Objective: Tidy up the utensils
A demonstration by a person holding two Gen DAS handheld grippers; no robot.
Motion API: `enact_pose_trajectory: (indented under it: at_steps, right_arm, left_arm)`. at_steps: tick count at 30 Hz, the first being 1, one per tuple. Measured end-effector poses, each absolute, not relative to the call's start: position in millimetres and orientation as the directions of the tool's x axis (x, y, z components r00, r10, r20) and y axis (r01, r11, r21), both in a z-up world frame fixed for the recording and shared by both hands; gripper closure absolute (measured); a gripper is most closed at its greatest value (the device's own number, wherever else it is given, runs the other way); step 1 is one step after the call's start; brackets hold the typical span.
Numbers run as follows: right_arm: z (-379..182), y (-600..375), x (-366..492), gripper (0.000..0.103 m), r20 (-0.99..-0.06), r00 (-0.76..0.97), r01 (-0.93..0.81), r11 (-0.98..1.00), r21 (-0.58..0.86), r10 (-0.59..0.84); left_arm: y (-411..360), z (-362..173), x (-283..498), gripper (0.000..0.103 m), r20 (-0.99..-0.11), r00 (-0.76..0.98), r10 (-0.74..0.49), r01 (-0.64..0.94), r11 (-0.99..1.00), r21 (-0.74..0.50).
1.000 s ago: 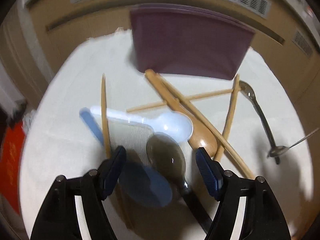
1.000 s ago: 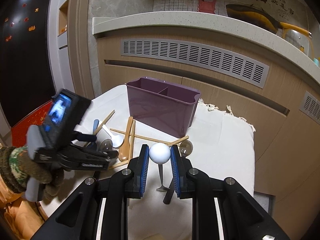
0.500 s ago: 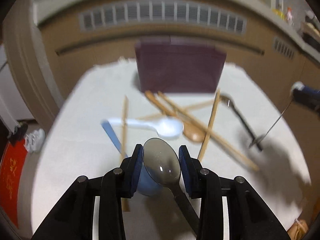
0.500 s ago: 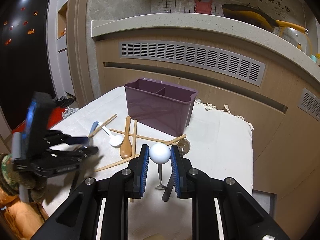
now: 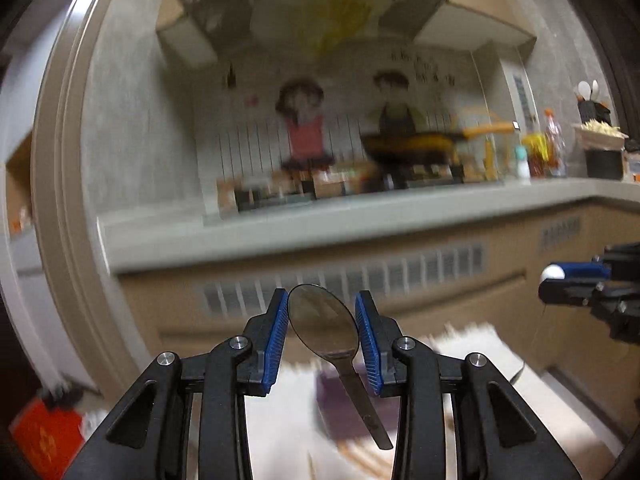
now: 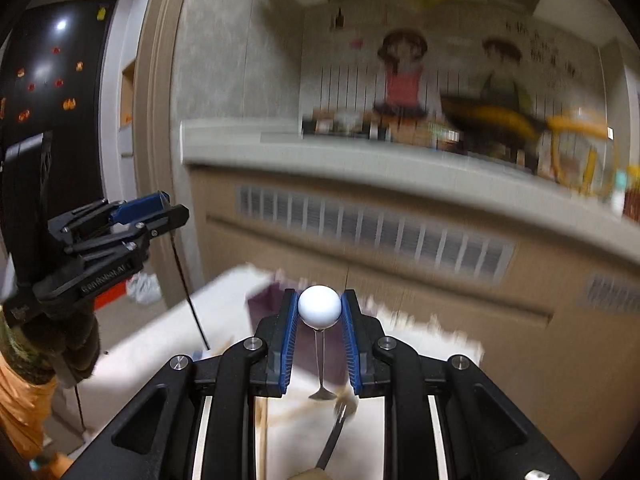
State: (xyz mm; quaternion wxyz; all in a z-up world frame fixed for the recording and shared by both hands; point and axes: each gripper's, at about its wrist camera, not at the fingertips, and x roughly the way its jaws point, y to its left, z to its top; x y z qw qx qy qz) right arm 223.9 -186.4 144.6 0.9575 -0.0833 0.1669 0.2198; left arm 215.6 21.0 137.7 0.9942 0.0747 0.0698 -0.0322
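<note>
- Left claw (image 5: 322,320) clamped on the bowl of a dark metal spoon (image 5: 323,326), blue pads (image 5: 278,336) pressed to the bowl's two edges, jaws just drawn in onto it; handle hung down and to the right below the pads.
- Seen from the right wrist view, same left claw (image 6: 160,210) held up at the left by a gloved hand (image 6: 60,344), thin dark spoon handle (image 6: 188,292) dangling beneath it.
- Right claw (image 6: 320,308) held narrow, gripping the white ball end (image 6: 319,306) of a slim metal utensil (image 6: 320,360), whose thin shaft hung straight down between the fingers to a small flared tip.
- In the left wrist view, right claw (image 5: 576,280) visible at the far right edge, white ball (image 5: 552,272) at its tip.
- Below both claws, blurred: white cloth (image 5: 472,344) over the tabletop, purple organizer bin (image 5: 340,408) just behind the hanging spoon handle, same bin (image 6: 266,304) partly hidden behind the right claw's fingers.
- Wooden utensils (image 5: 364,460) lay on the cloth in front of the bin, too smeared to count; another dark-handled utensil (image 6: 336,432) lay on the cloth low in the right view.
- Further back, a tan cabinet front with a slatted vent (image 6: 372,232) under a grey counter ledge (image 5: 320,220).
- Farthest, a wall drawing of two cartoon figures (image 5: 304,128), a pan (image 5: 408,146) and bottles (image 5: 552,148) on the counter.
</note>
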Motion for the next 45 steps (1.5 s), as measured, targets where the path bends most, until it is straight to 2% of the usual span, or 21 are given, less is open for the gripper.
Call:
enact_pose_trajectory:
  at_steps: [3,5,11,16,17,18,19,20,21,23,26,28,29,31,34,36,39,42,45]
  right_arm:
    - [169,-174,252,0.082,-0.323,0.866,-0.434,0.894,-0.108,0.382]
    - [171,-164,273,0.082,-0.331,0.867,-0.426,0.898,-0.108,0.372]
    - [124,-138,333,0.082,-0.444,0.825,-0.422,0.904,-0.069,0.351]
    - [63,-132,376,0.082,-0.571,0.749,-0.416,0.909,-0.009,0.337]
    - [51,-132,383,0.082,-0.595,0.732,-0.412,0.911,0.002,0.332]
    - [41,-134,389,0.082,-0.616,0.714,-0.406,0.913,0.021,0.332]
    - [32,-136,394,0.079,-0.633,0.696,-0.407,0.913,0.040,0.338]
    - [24,-138,398,0.070,-0.647,0.679,-0.412,0.909,0.055,0.347]
    - [20,-139,397,0.065,-0.649,0.678,-0.411,0.910,0.055,0.346]
    - [18,-143,394,0.045,-0.634,0.702,-0.394,0.918,0.032,0.323]
    - [22,-150,379,0.039,-0.592,0.745,-0.387,0.922,-0.008,0.307]
    - [26,-152,364,0.034,-0.560,0.772,-0.386,0.922,-0.036,0.302]
    - [26,-152,355,0.021,-0.545,0.784,-0.388,0.920,-0.057,0.297]
    - [26,-146,334,0.002,-0.504,0.811,-0.396,0.912,-0.104,0.295]
    - [17,-134,303,0.001,-0.454,0.839,-0.414,0.894,-0.173,0.301]
    - [7,-121,290,0.001,-0.468,0.823,-0.456,0.866,-0.207,0.321]
    - [-14,-97,279,0.001,-0.566,0.739,-0.562,0.797,-0.221,0.365]
    - [-34,-76,276,0.001,-0.670,0.610,-0.665,0.733,-0.144,0.423]
    - [-50,-57,272,0.001,-0.715,0.543,-0.711,0.695,-0.111,0.441]
  left_arm:
    - [19,156,247,0.068,-0.074,0.997,-0.016,0.030,0.981,0.191]
    - [20,158,274,0.068,-0.078,0.997,-0.011,0.025,0.984,0.179]
    - [24,119,342,0.068,-0.192,0.980,-0.041,0.063,0.992,0.110]
    - [23,60,384,0.067,-0.350,0.931,-0.100,0.120,0.992,0.035]
    - [22,48,391,0.063,-0.387,0.915,-0.116,0.135,0.991,0.022]
    - [21,36,398,0.051,-0.419,0.899,-0.129,0.146,0.989,0.008]
    - [20,29,402,0.043,-0.439,0.887,-0.140,0.154,0.988,-0.004]
    - [20,22,405,0.034,-0.457,0.876,-0.155,0.166,0.986,-0.015]
    - [19,17,407,0.033,-0.464,0.872,-0.156,0.168,0.986,-0.015]
    - [19,12,402,0.033,-0.464,0.874,-0.143,0.159,0.987,-0.006]
    - [27,14,390,0.032,-0.456,0.879,-0.138,0.135,0.990,-0.039]
    - [37,14,375,0.028,-0.466,0.878,-0.112,0.098,0.994,-0.055]
    - [43,14,369,0.025,-0.469,0.877,-0.106,0.089,0.994,-0.058]
    - [55,5,347,0.022,-0.491,0.868,-0.072,0.058,0.997,-0.044]
    - [73,-10,316,0.020,-0.528,0.849,-0.018,0.005,1.000,-0.026]
    - [87,-27,295,0.019,-0.566,0.824,0.024,-0.041,0.999,-0.016]
    - [106,-53,268,0.018,-0.632,0.771,0.073,-0.102,0.995,-0.010]
    - [125,-74,242,0.018,-0.679,0.728,0.088,-0.153,0.988,-0.037]
    - [139,-87,222,0.018,-0.708,0.700,0.087,-0.186,0.980,-0.064]
